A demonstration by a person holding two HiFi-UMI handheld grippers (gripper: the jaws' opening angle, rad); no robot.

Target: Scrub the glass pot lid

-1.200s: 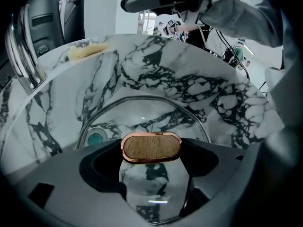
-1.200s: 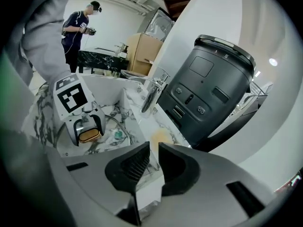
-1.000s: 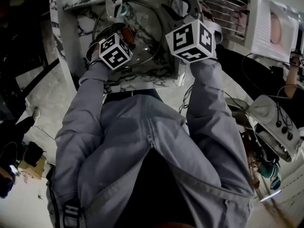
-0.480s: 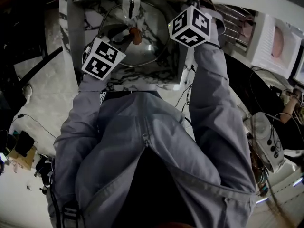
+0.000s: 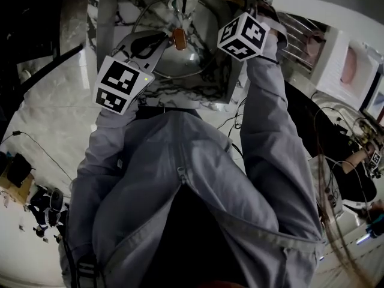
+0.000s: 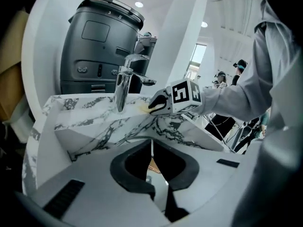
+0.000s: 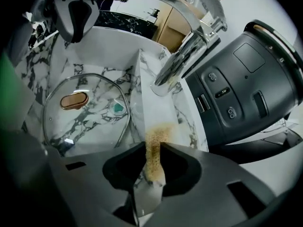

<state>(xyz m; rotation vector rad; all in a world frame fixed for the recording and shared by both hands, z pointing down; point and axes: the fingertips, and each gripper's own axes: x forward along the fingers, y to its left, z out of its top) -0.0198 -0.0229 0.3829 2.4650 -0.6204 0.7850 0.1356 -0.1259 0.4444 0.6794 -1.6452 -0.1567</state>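
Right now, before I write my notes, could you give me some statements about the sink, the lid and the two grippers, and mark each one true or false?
1. The glass lid lies in the sink. True.
2. The left gripper holds the lid by its knob. False: its fingers are shut on nothing, away from the lid.
3. The right gripper has a sponge between its fingers. True; they have just been closing on it.
4. The sponge rests on the lid. False: it is on the ledge beside the tap.

Right tongs point(image 7: 152, 146) just closed onto sponge point(image 7: 155, 135); glass lid point(image 7: 85, 110) flat in sink point(image 7: 111, 48)
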